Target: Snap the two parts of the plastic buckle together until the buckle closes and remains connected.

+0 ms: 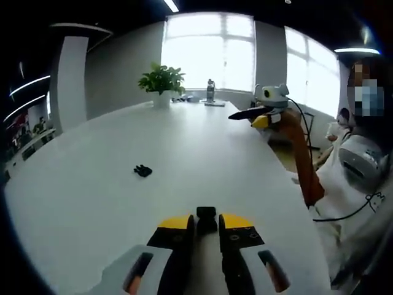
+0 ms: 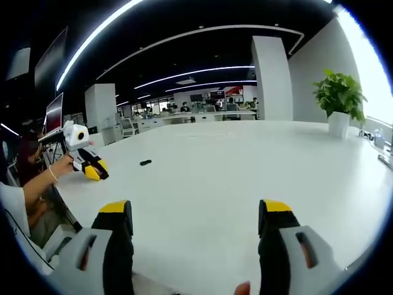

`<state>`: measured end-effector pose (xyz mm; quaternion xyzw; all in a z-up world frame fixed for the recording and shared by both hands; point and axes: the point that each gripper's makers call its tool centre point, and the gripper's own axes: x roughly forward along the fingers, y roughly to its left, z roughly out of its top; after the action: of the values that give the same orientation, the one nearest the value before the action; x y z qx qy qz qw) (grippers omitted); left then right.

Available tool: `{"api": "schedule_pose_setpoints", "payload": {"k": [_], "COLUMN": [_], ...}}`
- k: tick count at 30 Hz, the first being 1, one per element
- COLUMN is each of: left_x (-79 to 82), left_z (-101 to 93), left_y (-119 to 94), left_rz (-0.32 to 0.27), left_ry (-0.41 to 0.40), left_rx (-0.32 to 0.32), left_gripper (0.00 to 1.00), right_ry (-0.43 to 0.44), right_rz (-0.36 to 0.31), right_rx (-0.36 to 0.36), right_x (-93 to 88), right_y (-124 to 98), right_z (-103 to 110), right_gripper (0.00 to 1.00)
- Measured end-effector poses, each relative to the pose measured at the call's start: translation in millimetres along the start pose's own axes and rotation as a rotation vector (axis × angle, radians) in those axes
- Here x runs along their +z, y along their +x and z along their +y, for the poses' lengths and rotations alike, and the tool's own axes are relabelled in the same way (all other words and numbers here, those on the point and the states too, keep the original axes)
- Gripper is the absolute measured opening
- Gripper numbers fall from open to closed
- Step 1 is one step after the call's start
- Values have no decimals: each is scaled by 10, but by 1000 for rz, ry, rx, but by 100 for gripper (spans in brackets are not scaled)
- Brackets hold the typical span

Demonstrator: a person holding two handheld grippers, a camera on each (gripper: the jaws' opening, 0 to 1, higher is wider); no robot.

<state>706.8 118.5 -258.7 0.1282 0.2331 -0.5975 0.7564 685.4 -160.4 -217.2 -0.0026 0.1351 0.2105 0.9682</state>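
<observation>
While the left claw pinches one buckle half, the other half lies ahead-left — right claw spread.

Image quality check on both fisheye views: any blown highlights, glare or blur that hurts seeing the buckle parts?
Left gripper view: windows blown out; the white table stays evenly lit; buckle part in the left hand-held gripper is sharp, loose part small but distinct. Right gripper view: window glare on the right edge, ceiling strips bright, strong barrel distortion; loose part is a tiny dark speck.
</observation>
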Motion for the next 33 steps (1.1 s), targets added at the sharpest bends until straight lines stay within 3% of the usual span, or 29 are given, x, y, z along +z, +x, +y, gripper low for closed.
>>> {"api": "schedule_pose_setpoints", "payload": {"k": [13, 25, 33], "left_x": [36, 205, 297], "left_z": [70, 139, 45], "left_y": [-20, -118, -239], "left_rz": [-31, -181, -257], "left_ry": [-8, -99, -93], "left_rx": [32, 62, 74], "left_gripper": [26, 38, 39], "right_ry": [0, -12, -31], "right_rz": [0, 7, 7], "right_rx": [3, 19, 33], "right_x": [2, 16, 56], "right_y": [-1, 33, 50], "right_z": [0, 59, 144], "right_gripper": [85, 85, 85]}}
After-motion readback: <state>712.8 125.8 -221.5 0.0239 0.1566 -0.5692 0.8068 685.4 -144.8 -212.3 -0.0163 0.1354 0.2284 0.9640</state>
